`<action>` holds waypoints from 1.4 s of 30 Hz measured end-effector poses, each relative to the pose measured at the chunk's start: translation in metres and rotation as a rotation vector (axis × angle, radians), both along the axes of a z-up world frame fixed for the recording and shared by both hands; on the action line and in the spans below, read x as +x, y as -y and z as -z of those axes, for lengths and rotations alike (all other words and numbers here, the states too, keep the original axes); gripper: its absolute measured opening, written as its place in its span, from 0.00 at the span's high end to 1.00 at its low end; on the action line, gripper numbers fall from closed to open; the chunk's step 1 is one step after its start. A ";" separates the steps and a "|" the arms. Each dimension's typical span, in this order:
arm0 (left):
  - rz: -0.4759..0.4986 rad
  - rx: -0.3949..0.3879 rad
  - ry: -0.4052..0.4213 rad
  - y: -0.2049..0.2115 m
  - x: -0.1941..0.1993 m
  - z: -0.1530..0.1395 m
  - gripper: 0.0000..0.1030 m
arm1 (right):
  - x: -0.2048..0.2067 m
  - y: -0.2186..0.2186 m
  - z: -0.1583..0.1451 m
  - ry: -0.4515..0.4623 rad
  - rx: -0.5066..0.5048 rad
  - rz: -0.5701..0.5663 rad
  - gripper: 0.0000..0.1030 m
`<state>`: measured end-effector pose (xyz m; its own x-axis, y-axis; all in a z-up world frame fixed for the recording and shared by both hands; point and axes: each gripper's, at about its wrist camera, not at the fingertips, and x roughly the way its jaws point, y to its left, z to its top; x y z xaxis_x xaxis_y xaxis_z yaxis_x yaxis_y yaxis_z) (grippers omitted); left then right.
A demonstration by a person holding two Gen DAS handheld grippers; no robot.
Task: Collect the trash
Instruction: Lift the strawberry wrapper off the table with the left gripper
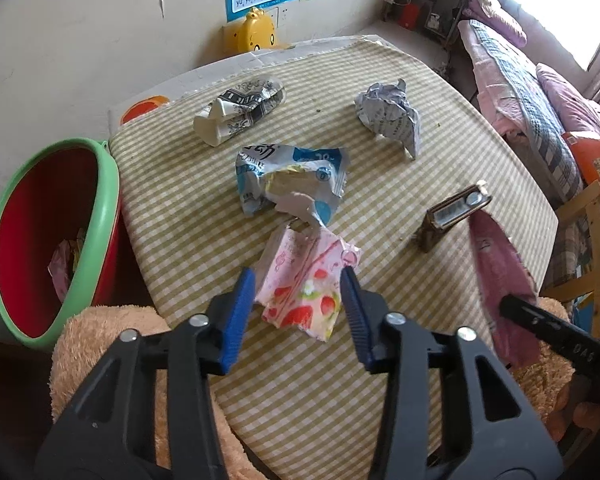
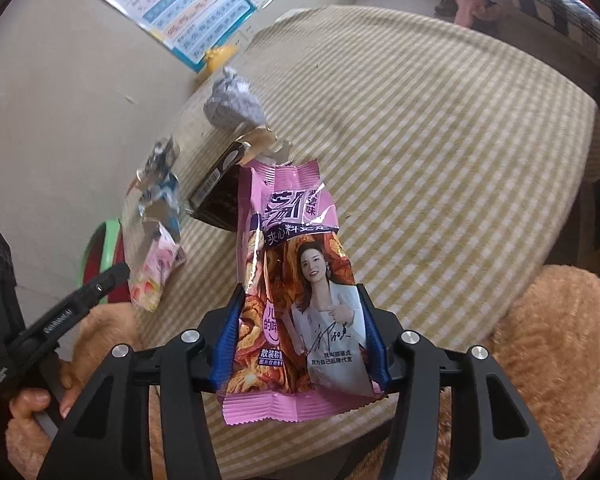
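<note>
My left gripper [image 1: 298, 304] hangs over the yellow-and-white checked woven tablecloth [image 1: 440, 240], its ribbed blue pads [image 1: 238, 316] spread wide on either side of the crinkled pink strawberry-print wrapper [image 1: 300, 284], which lies flat on the cloth; whether the pads touch it I cannot tell. At twelve o'clock from it sits the crumpled blue-and-white foil-lined packet [image 1: 290, 182], torn open and glossy. Farther out at eleven o'clock lies the squashed white paper cup with black lettering [image 1: 240, 114], and at one o'clock the balled-up grey printed paper [image 1: 390, 114]. At two o'clock rests the flattened dark brown rectangular carton [image 1: 454, 216]. At nine o'clock, off the table edge, stands the round red plastic bin with a green rim [image 1: 56, 236], a few wrappers lying at its bottom. My right gripper [image 2: 300, 340] is clamped on the shiny pink snack bag with a printed woman [image 2: 292, 280], pads pinching its lower half, top standing upright and creased. Fuzzy tan plush [image 2: 556, 344] bulges at the table's near edge.
</note>
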<state>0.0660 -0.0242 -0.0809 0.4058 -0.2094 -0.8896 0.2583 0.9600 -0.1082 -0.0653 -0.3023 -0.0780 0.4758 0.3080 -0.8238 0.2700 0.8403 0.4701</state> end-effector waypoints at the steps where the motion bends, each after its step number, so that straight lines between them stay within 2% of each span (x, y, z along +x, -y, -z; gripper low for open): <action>1: -0.001 -0.002 -0.001 -0.001 0.000 0.000 0.61 | -0.002 0.001 -0.004 0.008 0.002 0.005 0.52; 7: -0.011 -0.027 -0.033 -0.007 0.001 0.006 0.60 | -0.008 -0.001 -0.020 0.041 -0.001 0.009 0.52; 9: -0.023 -0.034 -0.044 -0.010 0.001 0.009 0.46 | -0.007 -0.005 -0.022 0.044 0.001 0.008 0.52; 12: -0.025 -0.037 -0.067 -0.010 0.006 0.017 0.41 | -0.010 -0.005 -0.027 0.055 0.004 -0.001 0.52; 15: -0.001 -0.008 -0.107 -0.002 0.012 0.032 0.34 | -0.008 -0.009 -0.031 0.065 0.003 0.000 0.52; 18: 0.016 0.005 -0.164 0.003 0.014 0.048 0.34 | -0.009 -0.008 -0.036 0.078 0.004 0.011 0.52; 26: 0.001 -0.010 -0.114 -0.001 0.008 0.038 0.46 | -0.010 -0.009 -0.038 0.083 0.019 0.017 0.52; 37: -0.032 -0.051 0.032 -0.011 0.000 -0.011 0.48 | -0.004 -0.023 -0.043 0.087 0.022 -0.019 0.52; 38: -0.032 -0.049 0.043 -0.012 0.000 -0.014 0.62 | -0.004 -0.025 -0.044 0.089 0.021 -0.022 0.52; 42: -0.037 -0.059 0.065 -0.017 -0.002 -0.024 0.66 | 0.001 -0.033 -0.049 0.095 0.012 -0.045 0.52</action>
